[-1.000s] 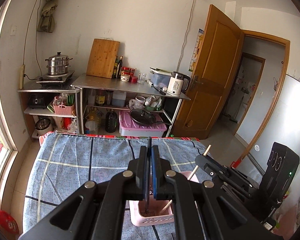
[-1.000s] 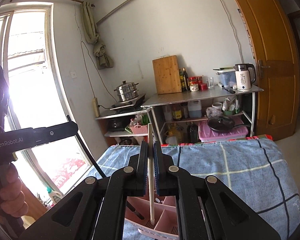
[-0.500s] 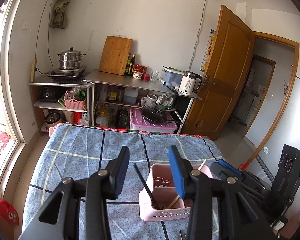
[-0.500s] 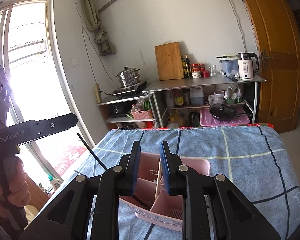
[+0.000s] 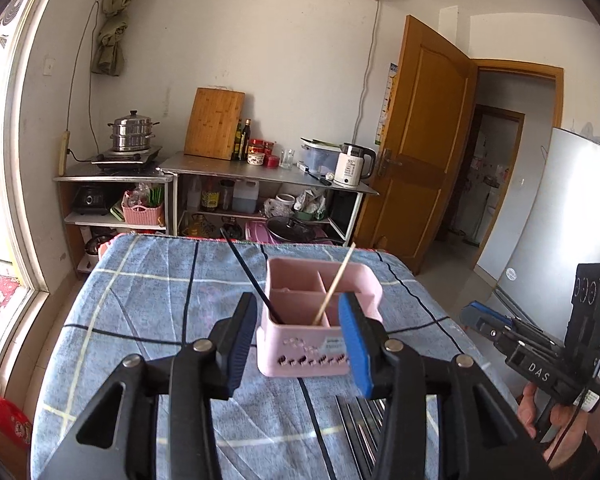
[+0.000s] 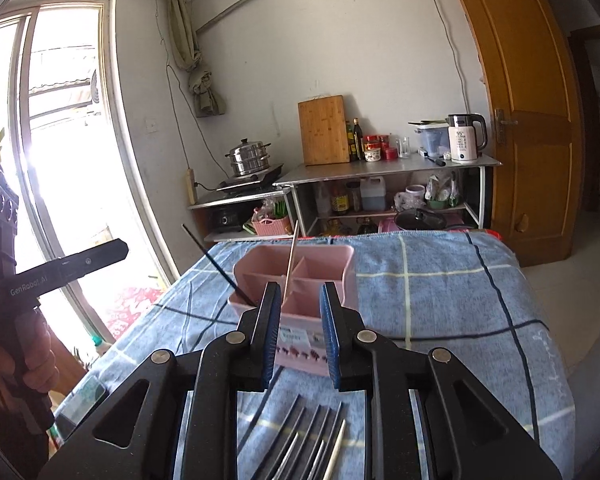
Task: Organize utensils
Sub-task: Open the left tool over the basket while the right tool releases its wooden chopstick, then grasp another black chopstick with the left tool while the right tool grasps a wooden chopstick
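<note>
Left hand-held gripper [image 5: 300, 344] is released, jaws apart with nothing between the pads, just short of the pink utensil holder [image 5: 320, 320] on the blue checked table [image 5: 148, 304]. Right hand-held gripper [image 6: 300, 332] is released too, jaws set narrower and empty. Both have just opened. Inside the holder, a black chopstick [image 5: 248, 280] leans left and a wooden chopstick [image 5: 336, 284] leans right, in separate compartments. More chopsticks [image 6: 312, 444] lie flat on the cloth below the right jaws.

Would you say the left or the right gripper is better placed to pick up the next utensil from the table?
Probably the right gripper: its open, empty jaws sit directly above the utensils left on the cloth, which lie off-centre below the left gripper.
</note>
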The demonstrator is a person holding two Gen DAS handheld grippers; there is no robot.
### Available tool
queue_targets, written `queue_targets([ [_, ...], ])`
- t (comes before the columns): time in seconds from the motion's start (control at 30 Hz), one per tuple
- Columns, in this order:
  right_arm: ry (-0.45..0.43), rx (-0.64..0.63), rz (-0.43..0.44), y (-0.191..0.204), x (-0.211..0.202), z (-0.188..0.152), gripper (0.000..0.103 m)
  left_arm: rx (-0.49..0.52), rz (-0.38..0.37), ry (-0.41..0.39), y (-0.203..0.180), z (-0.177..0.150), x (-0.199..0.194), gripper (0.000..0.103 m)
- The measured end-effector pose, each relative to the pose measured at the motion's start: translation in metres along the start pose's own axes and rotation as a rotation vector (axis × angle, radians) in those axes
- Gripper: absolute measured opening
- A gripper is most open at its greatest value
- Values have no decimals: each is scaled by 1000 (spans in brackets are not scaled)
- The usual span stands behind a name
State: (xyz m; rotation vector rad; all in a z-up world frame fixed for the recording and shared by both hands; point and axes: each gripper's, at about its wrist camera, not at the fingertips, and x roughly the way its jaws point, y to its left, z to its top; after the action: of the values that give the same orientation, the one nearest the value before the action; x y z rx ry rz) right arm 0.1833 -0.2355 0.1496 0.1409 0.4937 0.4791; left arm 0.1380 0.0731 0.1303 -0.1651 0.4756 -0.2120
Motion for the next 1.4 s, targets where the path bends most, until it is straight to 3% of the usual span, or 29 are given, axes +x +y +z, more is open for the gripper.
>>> queue_targets([
  [0.27,68,71,-30,-19,-30,-59,21,23,-39,68,-19,-66,-5,45],
  [0.5,164,94,-44,-24,-26,-98,21,18,-69,176,-30,-111,12,45],
  [0.97,351,85,-66,-29,23,-134,21,9,-77,350,-39,-144,69,45],
  [1.4,435,58,-92,-28,48,-146,21,57,-17,446,-53,-157,105,45],
])
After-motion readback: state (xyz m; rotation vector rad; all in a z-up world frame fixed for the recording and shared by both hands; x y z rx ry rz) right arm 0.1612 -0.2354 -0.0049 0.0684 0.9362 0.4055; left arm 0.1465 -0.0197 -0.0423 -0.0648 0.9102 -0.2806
